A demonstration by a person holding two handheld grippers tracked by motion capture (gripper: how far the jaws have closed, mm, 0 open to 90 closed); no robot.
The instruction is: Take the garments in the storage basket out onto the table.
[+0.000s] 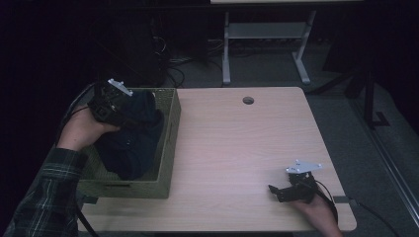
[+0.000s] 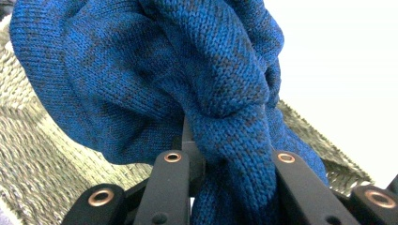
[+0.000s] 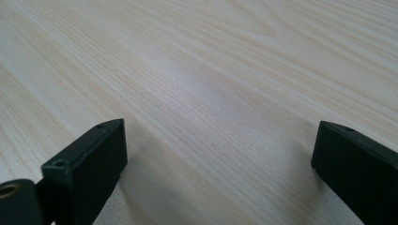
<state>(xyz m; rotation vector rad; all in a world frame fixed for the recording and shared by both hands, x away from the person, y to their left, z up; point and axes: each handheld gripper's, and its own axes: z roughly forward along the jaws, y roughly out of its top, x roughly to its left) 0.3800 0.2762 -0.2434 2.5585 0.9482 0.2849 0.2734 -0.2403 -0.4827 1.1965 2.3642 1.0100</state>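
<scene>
Left gripper [image 1: 129,109] is clamping a bunch of the blue knit sweater [image 1: 133,143], hovering over the far left part of the woven basket [image 1: 168,148]. In the left gripper view, knit fabric [image 2: 187,70] is bulging up between the two black jaws, a thick fold pinched between them, basket weave [image 2: 42,154] showing behind and below. Sweater is sitting mostly inside the basket, its bulk draping down toward the near wall, the top part bunched up at the gripper above the rim. Basket is standing on the left edge of the wooden table [image 1: 237,148], upright. Person's left hand [image 1: 81,131] is wrapping the gripper body from the left, a plaid sleeve [image 1: 47,192] coming in at the bottom left.

Right gripper [image 1: 279,191] is resting low over the near right corner of the table, well apart from the basket, jaws spread wide with nothing between them. Right gripper view is showing bare wood grain [image 3: 211,84] between the two jaws. Right hand [image 1: 316,210] is holding it from the bottom edge.
</scene>
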